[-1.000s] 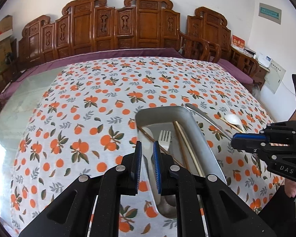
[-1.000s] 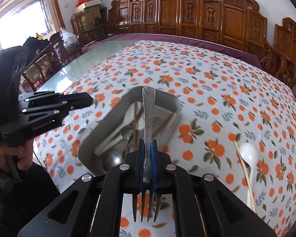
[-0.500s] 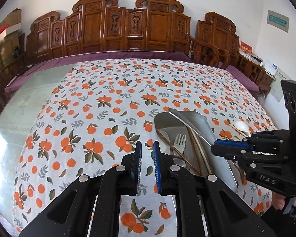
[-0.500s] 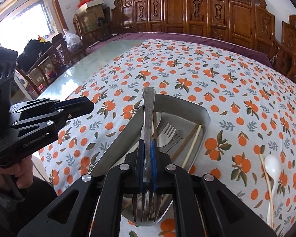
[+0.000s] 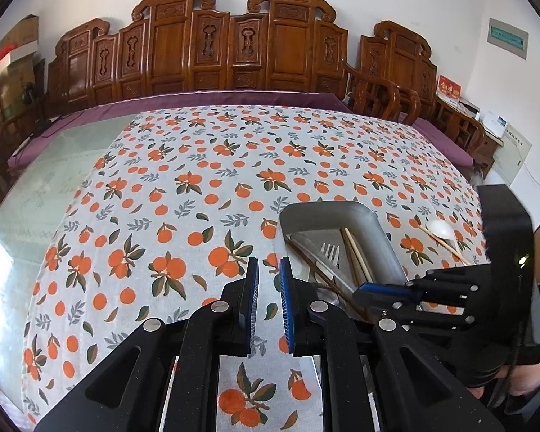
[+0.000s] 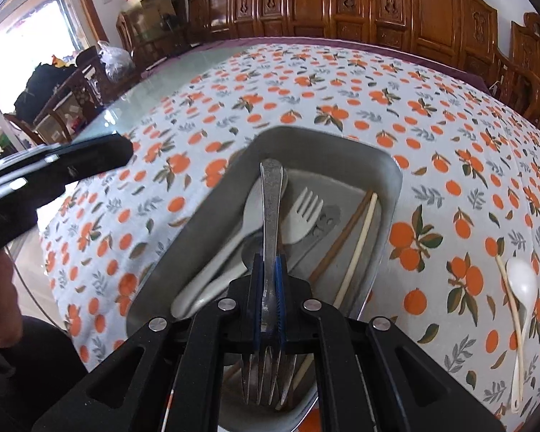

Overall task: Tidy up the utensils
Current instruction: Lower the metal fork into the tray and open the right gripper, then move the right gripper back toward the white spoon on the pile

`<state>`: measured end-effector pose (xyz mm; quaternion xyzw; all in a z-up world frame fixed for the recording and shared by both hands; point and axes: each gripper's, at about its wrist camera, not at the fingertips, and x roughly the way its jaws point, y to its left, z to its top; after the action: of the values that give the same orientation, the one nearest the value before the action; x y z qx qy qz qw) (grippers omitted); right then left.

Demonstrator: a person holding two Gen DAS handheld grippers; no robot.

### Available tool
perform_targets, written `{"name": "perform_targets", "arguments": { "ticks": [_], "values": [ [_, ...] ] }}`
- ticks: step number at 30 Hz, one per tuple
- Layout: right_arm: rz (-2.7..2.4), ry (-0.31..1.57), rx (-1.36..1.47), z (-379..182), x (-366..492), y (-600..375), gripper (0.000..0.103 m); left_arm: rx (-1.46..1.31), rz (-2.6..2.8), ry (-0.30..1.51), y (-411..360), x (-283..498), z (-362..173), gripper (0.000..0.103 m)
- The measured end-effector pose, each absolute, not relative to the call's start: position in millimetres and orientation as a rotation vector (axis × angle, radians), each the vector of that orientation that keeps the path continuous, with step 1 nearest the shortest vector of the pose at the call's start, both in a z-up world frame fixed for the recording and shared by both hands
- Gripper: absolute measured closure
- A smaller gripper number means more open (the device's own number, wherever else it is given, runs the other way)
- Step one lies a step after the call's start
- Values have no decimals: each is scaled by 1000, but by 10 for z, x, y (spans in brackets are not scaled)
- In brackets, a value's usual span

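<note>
My right gripper [image 6: 269, 262] is shut on a metal fork [image 6: 271, 194], handle pointing forward and tines back toward the camera. It hangs low over the metal tray [image 6: 388, 176]. Inside the tray lie a white plastic fork [image 6: 302, 212], a white spoon [image 6: 230, 244], chopsticks [image 6: 345, 237] and more metal cutlery. My left gripper [image 5: 268, 288] is shut and holds nothing. It hovers over the orange-print cloth just left of the tray [image 5: 385, 237]. The right gripper [image 5: 367, 288] reaches over the tray's near end. A white spoon [image 6: 520, 280] and a pale chopstick [image 6: 502, 270] lie on the cloth to the tray's right.
Carved wooden chairs [image 5: 234, 46] line the far side of the table. Bare glass tabletop [image 5: 36, 194] shows left of the cloth. The left gripper's body [image 6: 72, 162] and a person's hand [image 6: 0, 309] fill the left of the right wrist view.
The right gripper has come down and forward over the tray with the fork still in it. The left gripper has drifted left, off the tray and onto the cloth beside it.
</note>
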<state>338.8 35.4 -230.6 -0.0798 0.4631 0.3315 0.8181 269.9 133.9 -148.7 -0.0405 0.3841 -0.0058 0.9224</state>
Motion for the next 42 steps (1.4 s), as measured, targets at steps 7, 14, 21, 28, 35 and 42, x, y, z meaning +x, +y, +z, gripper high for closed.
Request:
{"name": "perform_targets", "arguments": {
  "ticks": [7,14,21,28,35,42],
  "values": [
    [724,970,-128,-2304,3399,274,95,-77,-12,788,1312,2713,-1499,93],
    [739,905,-120,-2067,3358,65,95,-77,-27,771,1248,2698,-1465,93],
    [695,852,-126,-1853,3347,-435,95,-73,-72,763,1074,2686,-1448,93],
    [617,823,-126,-1737,3367,-1072,95,-57,-113,763,828,2687,-1461,93],
    [532,815,-130,-1766,3414,-1632,95,-36,-142,767,533,2691,-1497,91],
    [465,833,-136,-1904,3498,-2016,95,-17,-164,768,271,2707,-1534,77]
  ]
}}
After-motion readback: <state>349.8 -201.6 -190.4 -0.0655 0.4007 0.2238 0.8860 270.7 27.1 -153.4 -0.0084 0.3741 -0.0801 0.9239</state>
